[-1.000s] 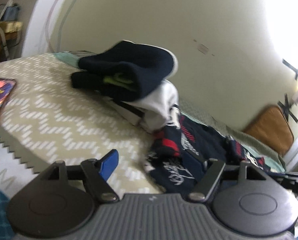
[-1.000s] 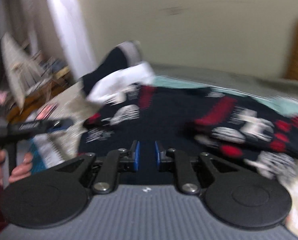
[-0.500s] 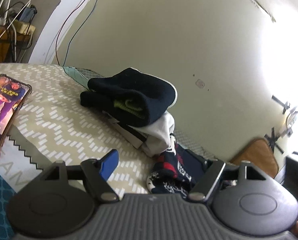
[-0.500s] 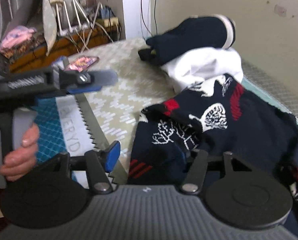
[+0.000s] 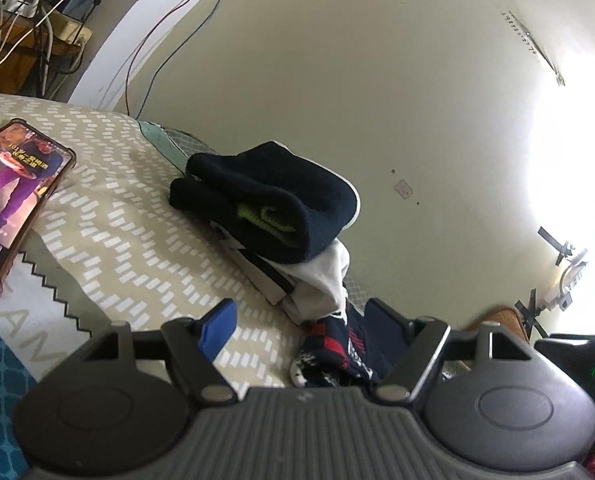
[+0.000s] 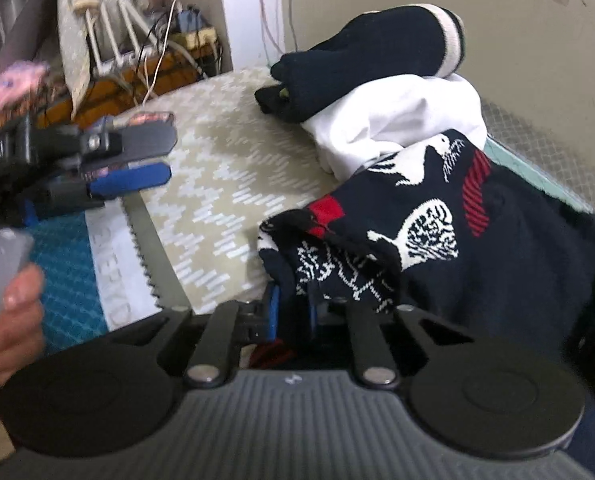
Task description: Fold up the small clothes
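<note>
On the patterned bedspread, near the wall, the patterned navy garment lay bunched rather than flat, its near edge drawn in between the blue pads of the right gripper. The jaws stood close together with cloth between them, so that tool was judged to have hold of the garment's edge. The left gripper was spread wide and held nothing; the same garment's corner showed just beyond its right finger. In the right wrist view the left gripper hovered over the bedspread, well apart from the cloth.

Behind the garment a stack stood: a folded dark item on top of a white item. The garment's far edge touched the white item.

Risks noted:
- A pull by the right gripper alone would likely drag the bunch as one lump, not spread it, since only one edge was held.
- Because the garment touched the stack, a tug could topple or undo it.
- The grip appeared to take several layers at once; if so, the fold would come out uneven.
- A phone lay on the bedspread to the left; a sweep by the free gripper could knock it.
</note>
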